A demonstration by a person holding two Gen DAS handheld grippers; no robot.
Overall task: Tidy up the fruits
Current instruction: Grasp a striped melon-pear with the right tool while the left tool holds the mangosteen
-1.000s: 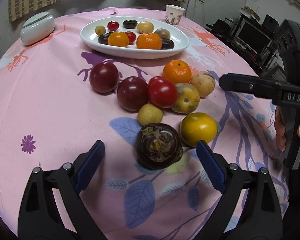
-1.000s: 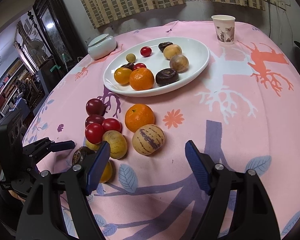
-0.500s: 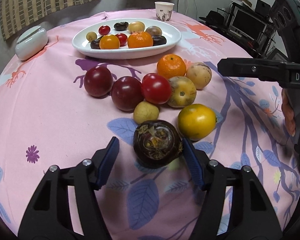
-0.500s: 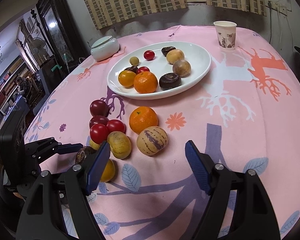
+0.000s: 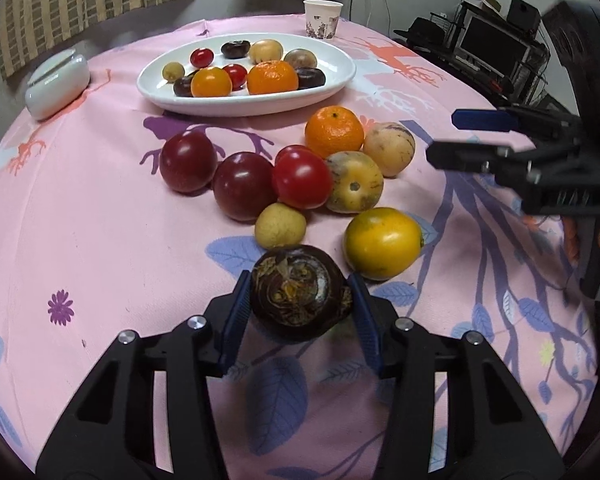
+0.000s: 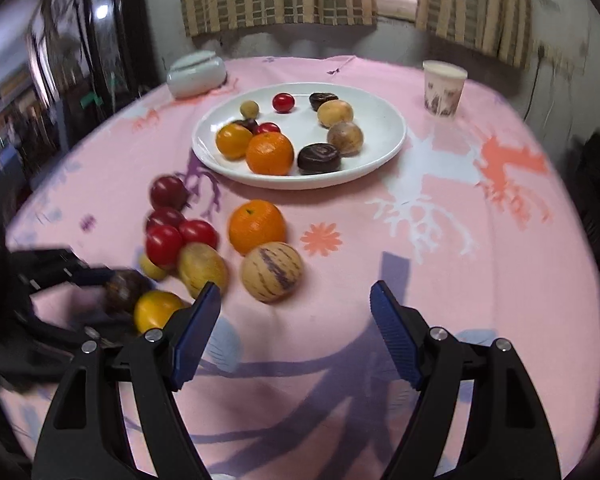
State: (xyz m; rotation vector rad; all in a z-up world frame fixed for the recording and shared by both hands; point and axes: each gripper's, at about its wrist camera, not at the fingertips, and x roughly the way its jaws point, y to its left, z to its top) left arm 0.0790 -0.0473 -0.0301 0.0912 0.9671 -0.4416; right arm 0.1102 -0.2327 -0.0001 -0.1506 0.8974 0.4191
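My left gripper (image 5: 300, 300) is shut on a dark purple-brown round fruit (image 5: 298, 294) at the near edge of the loose fruit pile. The pile on the pink cloth holds a yellow fruit (image 5: 382, 243), a small pale fruit (image 5: 280, 226), red fruits (image 5: 302, 178), dark red plums (image 5: 188, 161), an orange (image 5: 334, 131) and a striped pale melon-like fruit (image 6: 272, 271). A white oval plate (image 5: 340, 80) behind holds several fruits. My right gripper (image 6: 296, 316) is open and empty, above the cloth near the striped fruit; it also shows in the left wrist view (image 5: 456, 136).
A paper cup (image 6: 444, 86) stands at the back right of the plate. A white lidded dish (image 5: 56, 80) sits at the back left. The round table's edge curves down on all sides; shelves and electronics stand beyond it.
My left gripper moved forward and its jaws closed from wide open onto the dark fruit. The right gripper shifted and stays open.
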